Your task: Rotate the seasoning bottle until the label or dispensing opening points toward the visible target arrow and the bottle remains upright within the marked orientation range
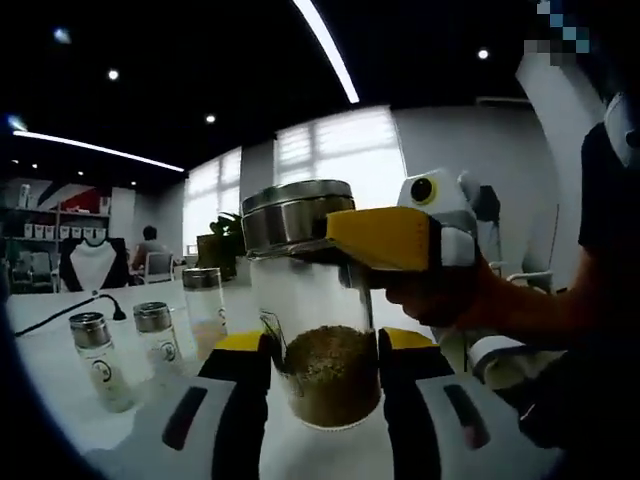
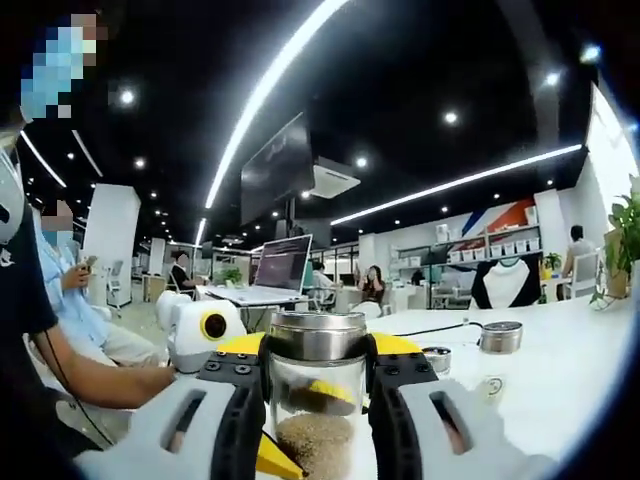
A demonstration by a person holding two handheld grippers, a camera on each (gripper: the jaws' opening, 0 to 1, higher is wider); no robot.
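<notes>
The seasoning bottle [image 1: 330, 370] is a clear glass jar with a steel lid [image 1: 295, 212], about a third full of brown granules. It stands upright over the white table [image 1: 60, 385]. My left gripper [image 1: 325, 345] is shut on its glass body, one jaw on each side. My right gripper [image 1: 385, 238] comes in from the right, held by a hand, with its yellow jaw against the lid. In the right gripper view the same bottle [image 2: 318, 420] sits between my right gripper [image 2: 318, 350] jaws, which are shut on the lid [image 2: 318, 335]. The left gripper's white body [image 2: 200, 335] shows at left.
Three smaller steel-capped glass shakers [image 1: 98, 358] [image 1: 157, 338] [image 1: 205, 300] stand on the table to the left of the bottle. A black cable [image 1: 60, 312] runs behind them. Two round metal lids [image 2: 500, 336] [image 2: 436, 358] lie on the table [image 2: 560, 380] to the right. People sit at desks beyond.
</notes>
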